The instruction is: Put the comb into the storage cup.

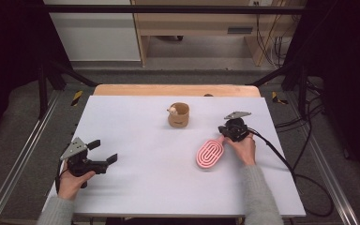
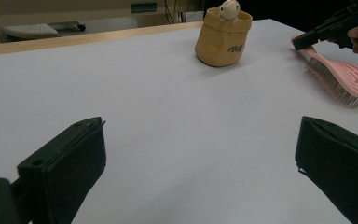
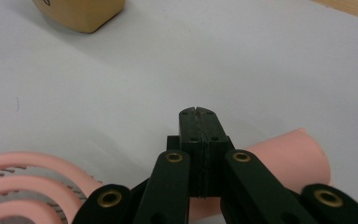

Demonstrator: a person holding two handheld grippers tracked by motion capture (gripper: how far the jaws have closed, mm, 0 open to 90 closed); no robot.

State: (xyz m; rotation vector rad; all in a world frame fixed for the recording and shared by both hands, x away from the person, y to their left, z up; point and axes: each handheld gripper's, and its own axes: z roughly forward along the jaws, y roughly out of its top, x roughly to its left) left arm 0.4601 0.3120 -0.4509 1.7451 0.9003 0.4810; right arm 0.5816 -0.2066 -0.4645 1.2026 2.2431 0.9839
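Your right gripper (image 1: 224, 132), jaws pressed together, rests on the handle of the pink hairbrush (image 1: 209, 154) near the worktop's (image 1: 136, 187) right edge; your left gripper (image 1: 104, 151) waits wide open at the left. No grip yet, apparently: next, open and straddle the handle.

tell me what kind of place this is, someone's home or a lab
Most likely a lab recording rig, not a home: a white-covered table inside a black metal frame, loose cables on grey floor, and a hand-held gripper trailing a cable.
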